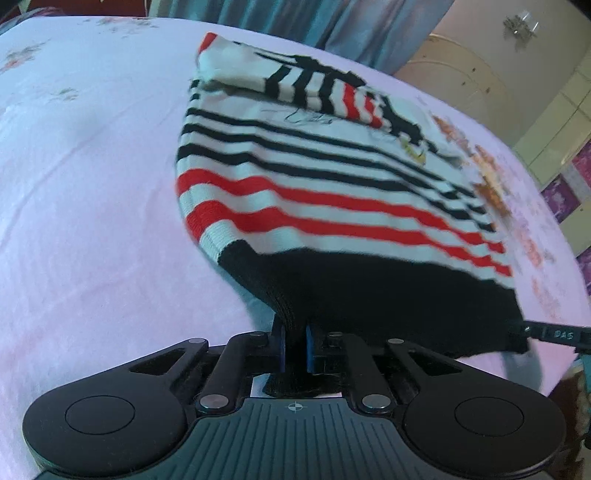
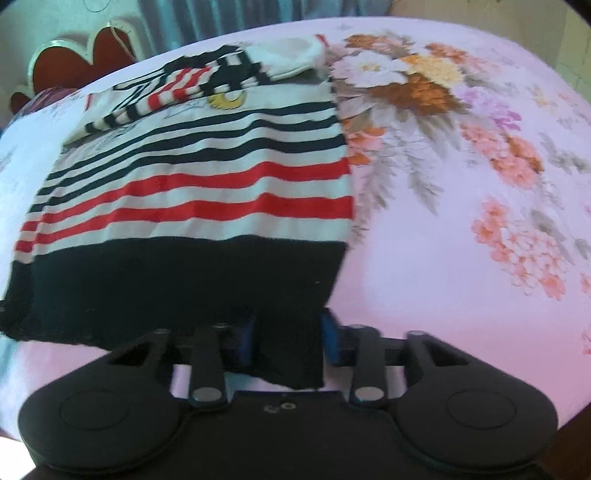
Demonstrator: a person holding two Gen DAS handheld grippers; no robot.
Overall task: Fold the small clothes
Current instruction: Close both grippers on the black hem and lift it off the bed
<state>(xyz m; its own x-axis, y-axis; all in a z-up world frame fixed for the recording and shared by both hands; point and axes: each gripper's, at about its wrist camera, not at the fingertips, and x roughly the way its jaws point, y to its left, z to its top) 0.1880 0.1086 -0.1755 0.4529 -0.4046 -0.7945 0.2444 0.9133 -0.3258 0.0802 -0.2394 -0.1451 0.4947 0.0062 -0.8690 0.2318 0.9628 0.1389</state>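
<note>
A big bed with a pink sheet (image 1: 92,221) spreads out ahead of each claw. Printed flowers (image 2: 424,81) sit ahead and to the right of the right claw. Far past the left claw hang blue curtains (image 1: 332,22). A cream cupboard (image 1: 461,66) stands up to its right.

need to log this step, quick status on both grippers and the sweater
Left gripper shut on black hem. Right gripper shut on same hem, other corner. Striped sweater on floral bedsheet, sleeve folded in. Nothing in the way.
</note>
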